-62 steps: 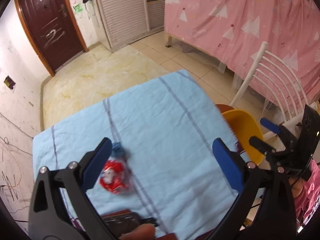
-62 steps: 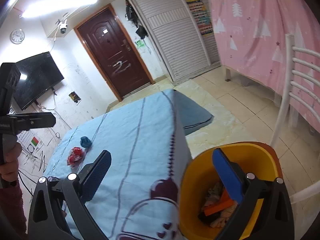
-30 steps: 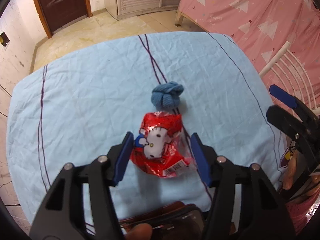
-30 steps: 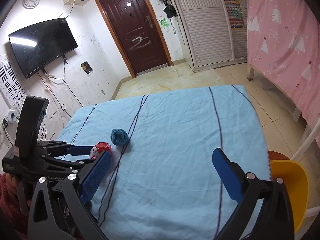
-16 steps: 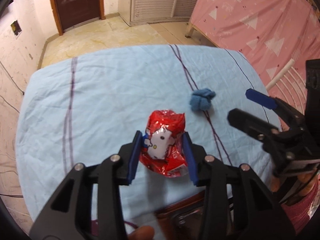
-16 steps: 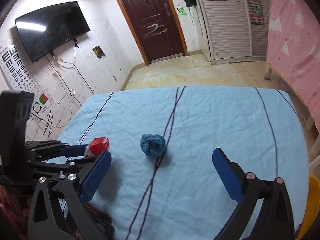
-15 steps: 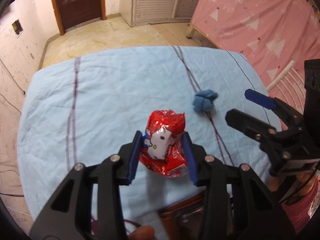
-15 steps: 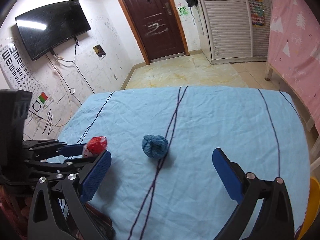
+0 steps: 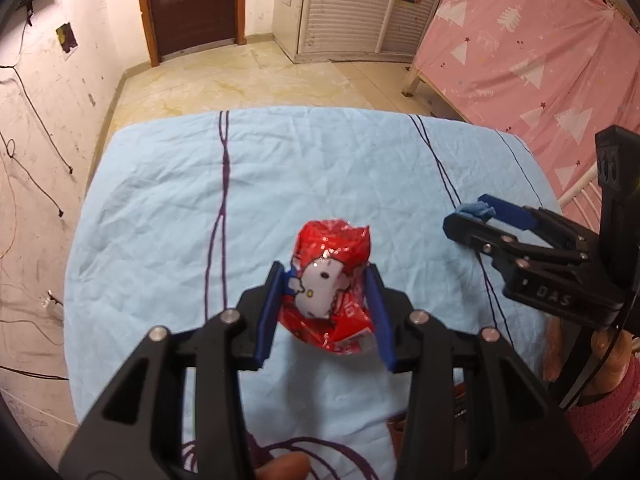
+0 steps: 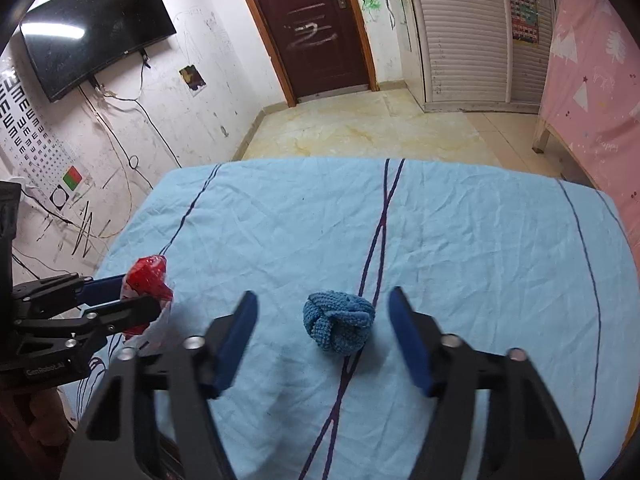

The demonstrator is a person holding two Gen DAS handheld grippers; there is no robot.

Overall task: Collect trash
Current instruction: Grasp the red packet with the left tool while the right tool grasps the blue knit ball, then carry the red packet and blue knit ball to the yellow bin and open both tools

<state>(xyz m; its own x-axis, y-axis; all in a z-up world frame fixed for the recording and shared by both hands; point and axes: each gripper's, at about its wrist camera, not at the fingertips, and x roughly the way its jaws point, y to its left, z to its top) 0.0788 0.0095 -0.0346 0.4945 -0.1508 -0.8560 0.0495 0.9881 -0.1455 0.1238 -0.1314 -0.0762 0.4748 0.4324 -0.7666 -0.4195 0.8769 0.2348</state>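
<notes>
**A:** What does each hand do at this moment?

**B:** The left gripper (image 9: pixel 326 300) has its jaws pinching the red snack wrapper (image 9: pixel 330 280) from both sides. The wrapper seems lifted a little above the blue tablecloth (image 9: pixel 160 208), because a shadow lies under it. The right gripper (image 10: pixel 322 332) has its jaws spread, and the blue knitted ball (image 10: pixel 338 322) lies between them on the surface, touching neither one, on a dark purple stripe of the cloth.

**A:** So the step in hand is to take the ball?

**B:** I think so. The ball is already between the blue pads (image 10: pixel 236 340), a little nearer to the right one, so I would centre it first and then lower the gripper until the tips are just above the cloth.

**A:** What makes the grasp good?

**B:** The ball looks soft and round, so it can roll or squeeze out forward. It is better to close slowly around its widest part, not on the top. The cloth is wrinkled and loose; if the tips press into it, they may pinch the fabric together with the ball and drag it.

**A:** And the wrapper?

**B:** It is thin and crinkled foil, probably slippery. The left hand should keep an even pressure and not tilt down.
</notes>
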